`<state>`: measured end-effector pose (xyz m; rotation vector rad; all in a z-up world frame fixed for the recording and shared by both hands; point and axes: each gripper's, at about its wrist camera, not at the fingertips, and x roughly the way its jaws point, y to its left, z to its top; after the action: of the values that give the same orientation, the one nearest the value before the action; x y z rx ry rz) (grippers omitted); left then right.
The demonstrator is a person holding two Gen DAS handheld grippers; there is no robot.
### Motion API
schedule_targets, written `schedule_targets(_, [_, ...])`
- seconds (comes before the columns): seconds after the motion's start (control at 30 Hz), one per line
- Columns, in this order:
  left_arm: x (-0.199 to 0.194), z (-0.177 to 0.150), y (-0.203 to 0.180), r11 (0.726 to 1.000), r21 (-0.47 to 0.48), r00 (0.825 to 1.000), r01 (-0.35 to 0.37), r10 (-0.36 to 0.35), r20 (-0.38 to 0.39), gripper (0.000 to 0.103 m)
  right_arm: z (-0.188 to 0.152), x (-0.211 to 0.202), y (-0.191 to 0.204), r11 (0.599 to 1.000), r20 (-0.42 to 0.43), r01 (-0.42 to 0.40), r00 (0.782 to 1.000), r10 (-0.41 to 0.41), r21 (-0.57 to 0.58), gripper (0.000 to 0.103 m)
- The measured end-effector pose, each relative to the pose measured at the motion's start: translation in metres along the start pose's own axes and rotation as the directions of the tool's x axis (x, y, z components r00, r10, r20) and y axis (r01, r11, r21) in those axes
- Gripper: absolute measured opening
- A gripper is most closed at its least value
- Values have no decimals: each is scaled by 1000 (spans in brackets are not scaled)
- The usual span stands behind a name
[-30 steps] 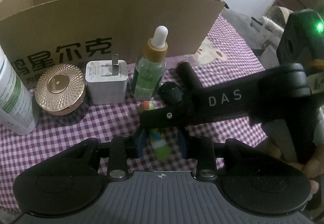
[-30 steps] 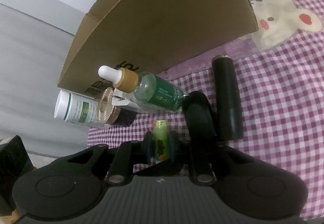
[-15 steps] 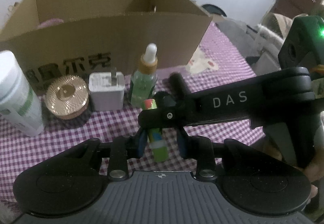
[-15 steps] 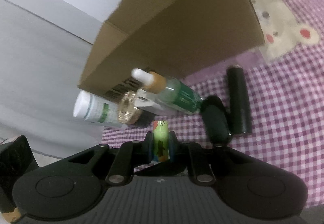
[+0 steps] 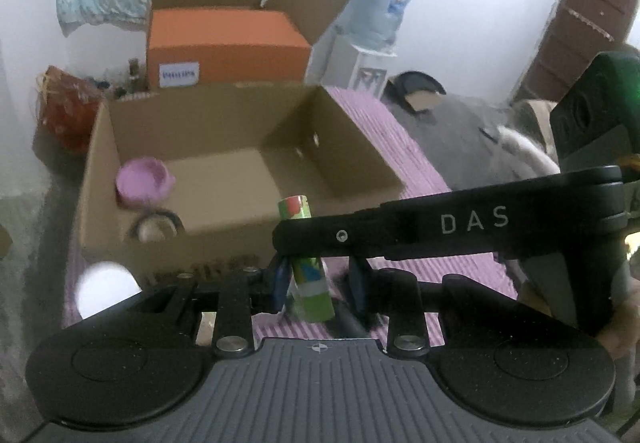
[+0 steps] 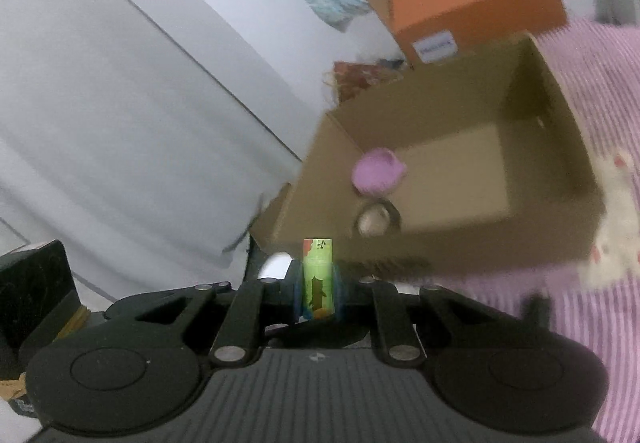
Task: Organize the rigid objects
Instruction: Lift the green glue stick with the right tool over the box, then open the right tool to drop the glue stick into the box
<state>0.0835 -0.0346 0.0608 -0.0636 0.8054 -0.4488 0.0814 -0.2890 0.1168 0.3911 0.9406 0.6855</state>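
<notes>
A small green tube with a colourful print (image 6: pixel 318 279) is held upright between the blue pads of my right gripper (image 6: pixel 317 293), which is shut on it. In the left wrist view the same tube (image 5: pixel 308 275) stands between the blue pads of my left gripper (image 5: pixel 320 283), whose jaws stand apart around it, and the right gripper's black finger (image 5: pixel 400 235) crosses in front. Both grippers are raised near the front wall of the open cardboard box (image 5: pixel 224 235), also in the right wrist view (image 6: pixel 460 243). Inside the box sit a pink cup (image 5: pixel 144 183) and a round dark-rimmed object (image 5: pixel 156 229).
An orange box (image 5: pixel 224 47) sits in a second open carton behind. A white bottle cap (image 5: pixel 106 289) shows at the lower left on the purple checked cloth (image 5: pixel 408 163). A water jug (image 5: pixel 380 15) and a brown door (image 5: pixel 588 31) stand at the back right.
Both grippers have risen with the tube from the cloth to above the box's rim. The box interior now shows; the dropper bottle, charger and gold jar have dropped out of view.
</notes>
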Motion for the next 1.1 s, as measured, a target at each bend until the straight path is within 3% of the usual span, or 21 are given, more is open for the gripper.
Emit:
schedule_targets(0.17, [19,37,19,999,-30,999,-16,15,-39,30,47,32,-4,1000,-48,-9,999,9,-3,17])
schedule_targets(0.33, [60,60,44,996,-76,990,-43,32,-139,30,82,74,-30,999,-146,-9,989,17,54,17])
schedule_targets(0.67, [134,75,80,982,-117,931,-151,102,-351,31,109,156,-75,993,-321,54,947,-17,106,17])
schedule_targets(0.83, [148,77,87,972,-109,910,-207,151,-385,33,113,181,-81,993,-364,80,930,-43,85,18])
schedule_targets(1.1, [135,79,83,971,-107,919,-212,161,-359,38,110,170,-85,992,-360,55,933,-11,113,19])
